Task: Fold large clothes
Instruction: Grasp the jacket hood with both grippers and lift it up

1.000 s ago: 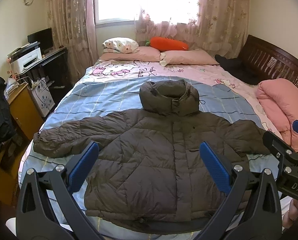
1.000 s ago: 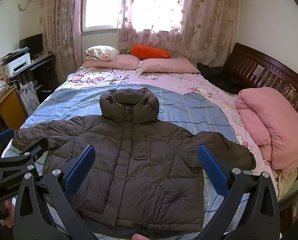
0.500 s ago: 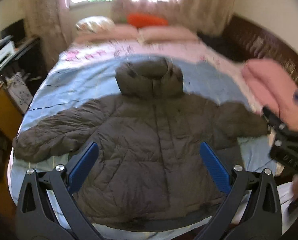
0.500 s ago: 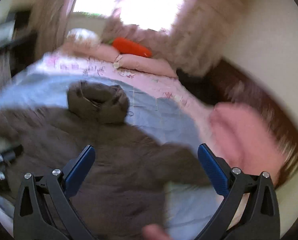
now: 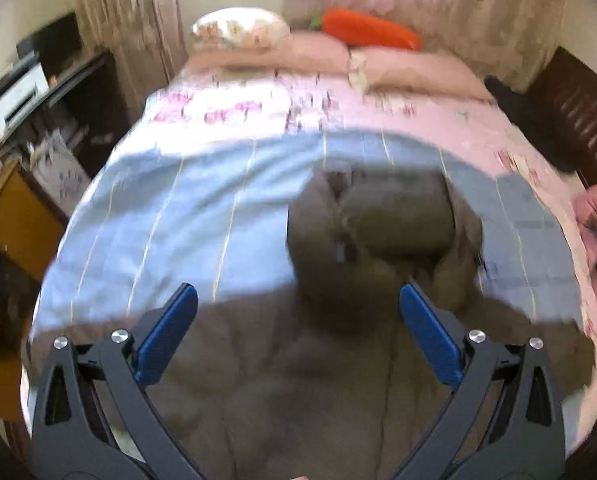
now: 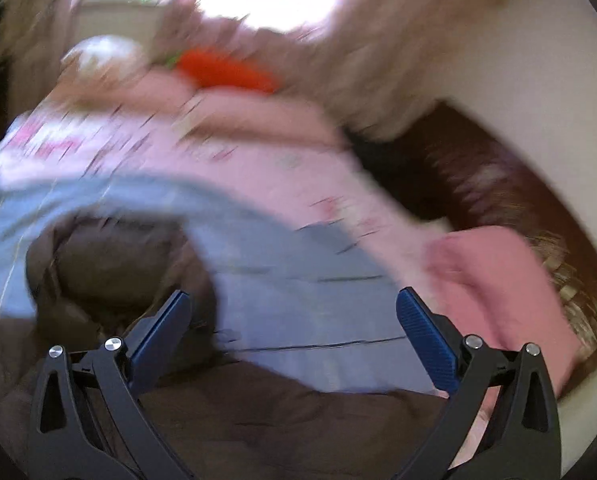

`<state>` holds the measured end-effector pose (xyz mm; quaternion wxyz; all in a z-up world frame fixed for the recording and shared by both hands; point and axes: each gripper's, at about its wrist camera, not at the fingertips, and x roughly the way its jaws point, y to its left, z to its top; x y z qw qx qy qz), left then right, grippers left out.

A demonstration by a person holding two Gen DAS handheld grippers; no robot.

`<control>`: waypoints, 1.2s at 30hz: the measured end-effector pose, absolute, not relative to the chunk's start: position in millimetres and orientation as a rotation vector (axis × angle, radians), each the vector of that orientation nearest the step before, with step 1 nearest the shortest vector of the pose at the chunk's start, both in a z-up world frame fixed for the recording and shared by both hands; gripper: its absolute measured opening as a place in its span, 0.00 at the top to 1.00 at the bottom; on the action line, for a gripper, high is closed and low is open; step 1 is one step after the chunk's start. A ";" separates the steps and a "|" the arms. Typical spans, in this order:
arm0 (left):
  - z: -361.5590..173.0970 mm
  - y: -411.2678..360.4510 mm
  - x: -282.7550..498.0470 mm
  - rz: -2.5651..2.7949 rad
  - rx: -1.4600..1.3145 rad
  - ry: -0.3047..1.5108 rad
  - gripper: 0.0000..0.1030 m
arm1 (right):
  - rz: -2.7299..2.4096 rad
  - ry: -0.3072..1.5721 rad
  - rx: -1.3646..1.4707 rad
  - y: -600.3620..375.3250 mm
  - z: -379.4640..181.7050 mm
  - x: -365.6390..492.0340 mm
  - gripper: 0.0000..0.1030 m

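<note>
Dropped closer: in the left wrist view, jacket (image 5: 298, 392) filled the lower frame, hood (image 5: 382, 232) at centre, left gripper (image 5: 298, 332) spread, empty. Right wrist view: swung right, right gripper (image 6: 294, 336) spread over sleeve (image 6: 298, 420) at bottom. Grab likely imminent.

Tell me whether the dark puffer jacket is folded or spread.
Spread: the dark puffer jacket lies flat across the bed, hood up; sleeves unclear.
</note>
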<state>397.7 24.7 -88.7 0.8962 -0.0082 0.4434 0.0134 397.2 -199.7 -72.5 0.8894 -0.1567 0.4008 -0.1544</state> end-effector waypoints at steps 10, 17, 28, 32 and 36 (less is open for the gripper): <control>-189.6 44.9 555.3 -0.095 -0.321 1.020 0.02 | -0.147 0.982 0.094 -212.6 -172.1 533.8 0.01; -251.9 23.8 600.7 -0.043 -0.282 1.131 0.03 | -0.162 1.032 0.063 -215.4 -227.0 584.6 0.01; -258.0 32.9 582.4 -0.024 -0.223 1.080 0.85 | -0.052 0.990 0.053 -210.2 -246.6 555.3 0.84; -209.2 23.5 552.7 -0.085 -0.208 0.983 0.87 | -0.030 0.923 0.064 -219.9 -207.6 505.6 0.85; -167.7 15.4 503.7 -0.147 -0.133 0.888 0.87 | 0.013 0.865 0.121 -236.5 -173.4 450.2 0.85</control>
